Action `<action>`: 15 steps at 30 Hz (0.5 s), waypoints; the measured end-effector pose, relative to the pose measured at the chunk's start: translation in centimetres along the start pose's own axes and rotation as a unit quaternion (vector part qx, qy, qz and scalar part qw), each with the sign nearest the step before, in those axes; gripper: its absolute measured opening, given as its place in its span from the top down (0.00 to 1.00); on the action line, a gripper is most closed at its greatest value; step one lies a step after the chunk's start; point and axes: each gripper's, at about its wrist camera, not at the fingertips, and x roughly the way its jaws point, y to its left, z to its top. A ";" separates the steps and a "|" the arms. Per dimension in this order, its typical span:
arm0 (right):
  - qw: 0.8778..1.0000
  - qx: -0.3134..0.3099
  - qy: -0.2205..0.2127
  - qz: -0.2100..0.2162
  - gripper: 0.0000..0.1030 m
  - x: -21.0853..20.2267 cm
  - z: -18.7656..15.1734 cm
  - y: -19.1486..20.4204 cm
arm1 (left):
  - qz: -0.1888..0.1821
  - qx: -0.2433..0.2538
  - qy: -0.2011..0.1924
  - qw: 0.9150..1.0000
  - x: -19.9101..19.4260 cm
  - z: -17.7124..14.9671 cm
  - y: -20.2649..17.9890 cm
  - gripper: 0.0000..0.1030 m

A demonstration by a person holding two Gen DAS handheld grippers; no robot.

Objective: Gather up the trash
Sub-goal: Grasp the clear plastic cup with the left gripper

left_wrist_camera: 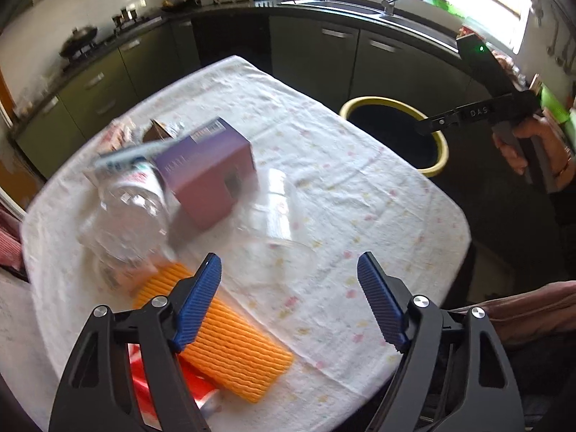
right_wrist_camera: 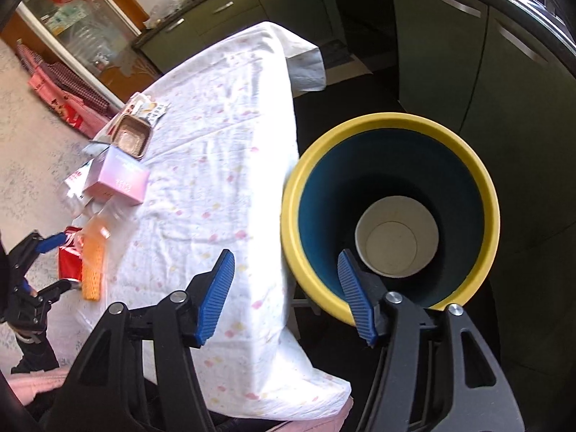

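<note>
Left gripper (left_wrist_camera: 288, 273) stands apart, empty, above the desk (left_wrist_camera: 360, 194); its near finger partly hides the orange foam sleeve (left_wrist_camera: 230, 345). Clear plastic bottle (left_wrist_camera: 129, 208) is blurred against the purple box (left_wrist_camera: 212, 169). Right gripper (right_wrist_camera: 284, 273) stands apart, empty, over the yellow-rimmed bin (right_wrist_camera: 392, 122), which holds a paper cup (right_wrist_camera: 396, 241).

Box (left_wrist_camera: 212, 169), bottle (left_wrist_camera: 133, 208) and foam sleeve (left_wrist_camera: 223, 338) on table (left_wrist_camera: 360, 216); cup (right_wrist_camera: 396, 237) in bin (right_wrist_camera: 390, 212) beside table.
</note>
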 end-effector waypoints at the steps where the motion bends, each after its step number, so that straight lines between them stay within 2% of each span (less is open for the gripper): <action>1: 1.000 -0.001 -0.001 0.001 0.44 -0.2 -0.3 0.0 | -0.016 -0.005 0.004 1.000 0.2 -0.2 -0.3 0.26; 5: 1.000 0.000 0.000 0.009 0.43 -0.5 -1.1 -0.1 | -0.037 -0.016 0.020 0.999 1.4 -0.5 -1.3 0.33; 8: 1.000 0.000 -0.001 0.016 0.43 -0.7 -1.6 -0.1 | -0.047 -0.037 0.035 0.998 3.2 -0.1 -1.0 0.43; 10: 1.000 -0.002 -0.005 0.020 0.43 -0.8 -1.7 0.0 | -0.045 -0.056 0.041 0.997 4.4 0.1 -0.6 0.56; 11: 1.000 -0.002 -0.006 0.021 0.43 -0.9 -1.8 0.0 | -0.041 -0.064 0.043 0.996 4.9 0.2 -0.4 0.59; 15: 1.000 -0.005 -0.014 0.024 0.42 -1.4 -2.3 -0.2 | -0.005 -0.077 0.038 0.996 6.2 0.3 -0.2 0.80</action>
